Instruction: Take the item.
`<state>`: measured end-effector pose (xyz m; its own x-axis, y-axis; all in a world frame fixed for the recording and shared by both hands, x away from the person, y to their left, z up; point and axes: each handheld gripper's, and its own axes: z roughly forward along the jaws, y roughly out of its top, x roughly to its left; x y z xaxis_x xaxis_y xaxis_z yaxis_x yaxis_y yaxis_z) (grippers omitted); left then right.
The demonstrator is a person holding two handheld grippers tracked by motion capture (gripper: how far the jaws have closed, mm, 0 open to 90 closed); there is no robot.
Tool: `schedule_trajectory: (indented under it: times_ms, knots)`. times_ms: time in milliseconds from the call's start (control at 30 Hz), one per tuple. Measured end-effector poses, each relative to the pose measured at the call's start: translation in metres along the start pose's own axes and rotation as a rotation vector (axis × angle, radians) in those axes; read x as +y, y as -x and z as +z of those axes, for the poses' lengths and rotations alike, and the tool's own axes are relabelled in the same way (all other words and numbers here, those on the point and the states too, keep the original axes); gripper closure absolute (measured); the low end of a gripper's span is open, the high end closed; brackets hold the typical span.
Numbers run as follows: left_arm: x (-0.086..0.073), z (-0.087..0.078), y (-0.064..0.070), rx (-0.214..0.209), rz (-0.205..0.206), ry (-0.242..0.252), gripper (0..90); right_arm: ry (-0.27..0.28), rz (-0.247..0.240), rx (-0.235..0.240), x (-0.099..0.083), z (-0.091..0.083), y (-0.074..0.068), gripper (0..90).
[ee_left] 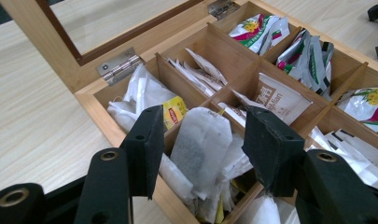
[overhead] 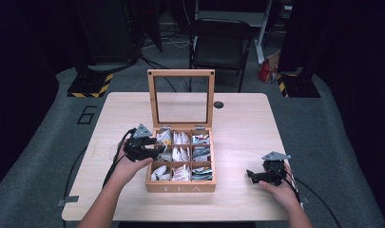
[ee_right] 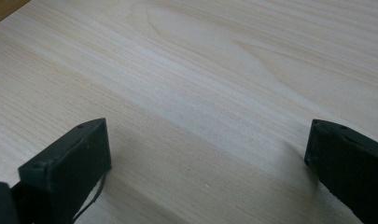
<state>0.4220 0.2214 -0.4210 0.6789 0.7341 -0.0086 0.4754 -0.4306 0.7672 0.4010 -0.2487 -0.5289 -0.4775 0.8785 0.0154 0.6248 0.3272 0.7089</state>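
A wooden tea box (overhead: 180, 187) marked TEA stands open at the table's middle, its glass lid (overhead: 181, 99) upright, its compartments holding several tea bags. My left gripper (overhead: 156, 151) hovers at the box's left side, open, its jaws over the middle-left compartment. In the left gripper view a white tea bag (ee_left: 200, 144) stands up between the spread jaws of the left gripper (ee_left: 203, 140), not pinched. My right gripper (overhead: 251, 175) rests low over bare table to the right of the box, and in the right gripper view it (ee_right: 205, 158) is open with nothing between its jaws.
The light wooden table (overhead: 242, 128) has a small black round hole (overhead: 218, 104) behind the box. A black folding chair (overhead: 219, 47) stands beyond the far edge. Yellow-labelled and green-red sachets (ee_left: 259, 30) fill other compartments.
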Motion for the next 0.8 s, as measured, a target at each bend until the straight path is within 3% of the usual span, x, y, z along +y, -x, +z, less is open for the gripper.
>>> schedule_trajectory:
  times_ms: [400,800]
  knots:
    - [0.005,0.016,0.008,0.008,0.011,-0.018,50.7,0.000,0.000,0.000,0.000,0.000,0.000,0.0]
    - [0.004,0.022,0.008,0.021,0.008,-0.030,56.1,0.000,0.000,0.000,0.000,0.000,0.000,0.0]
